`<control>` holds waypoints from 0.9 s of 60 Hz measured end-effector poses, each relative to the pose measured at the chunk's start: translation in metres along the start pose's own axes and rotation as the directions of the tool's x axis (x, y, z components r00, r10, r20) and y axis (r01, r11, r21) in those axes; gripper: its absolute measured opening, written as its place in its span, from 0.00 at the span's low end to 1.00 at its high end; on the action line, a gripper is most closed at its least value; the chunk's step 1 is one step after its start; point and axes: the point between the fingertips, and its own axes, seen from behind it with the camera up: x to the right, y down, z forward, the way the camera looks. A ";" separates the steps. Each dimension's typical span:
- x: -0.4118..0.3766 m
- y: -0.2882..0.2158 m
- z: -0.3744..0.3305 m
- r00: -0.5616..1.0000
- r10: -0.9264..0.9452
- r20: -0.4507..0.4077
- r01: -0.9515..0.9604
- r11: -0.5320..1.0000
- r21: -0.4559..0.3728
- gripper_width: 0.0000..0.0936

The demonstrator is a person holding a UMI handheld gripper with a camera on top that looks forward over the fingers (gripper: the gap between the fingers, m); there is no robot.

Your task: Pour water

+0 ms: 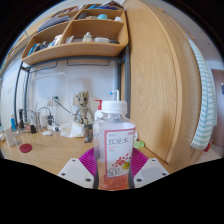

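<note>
A clear plastic bottle (pixel 114 145) with a white cap and a pink and white label with red characters stands upright between my fingers, filling the space just ahead of the camera. Both magenta pads (pixel 90 158) press against its sides, so my gripper (pixel 113 165) is shut on it. The bottle holds a pinkish liquid. It is lifted above the wooden desk (pixel 50 152). A small glass cup (pixel 13 135) stands far off on the desk beyond the left finger.
A wooden cupboard side panel (pixel 160 80) rises right of the bottle. A shelf unit (pixel 80 35) with several small items hangs above. Small figures, jars and a red dish (pixel 25 148) clutter the desk's back. A striped cloth (pixel 205 90) hangs farther right.
</note>
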 end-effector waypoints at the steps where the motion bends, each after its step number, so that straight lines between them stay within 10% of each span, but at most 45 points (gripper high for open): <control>1: 0.000 0.000 0.000 1.000 0.000 0.001 0.000 1.000 -0.001 0.43; 25: -0.118 -0.056 0.000 0.869 -0.493 0.034 0.492 0.870 0.043 0.43; 54: -0.385 -0.123 -0.002 -0.015 -0.984 -0.176 0.952 -0.068 0.299 0.44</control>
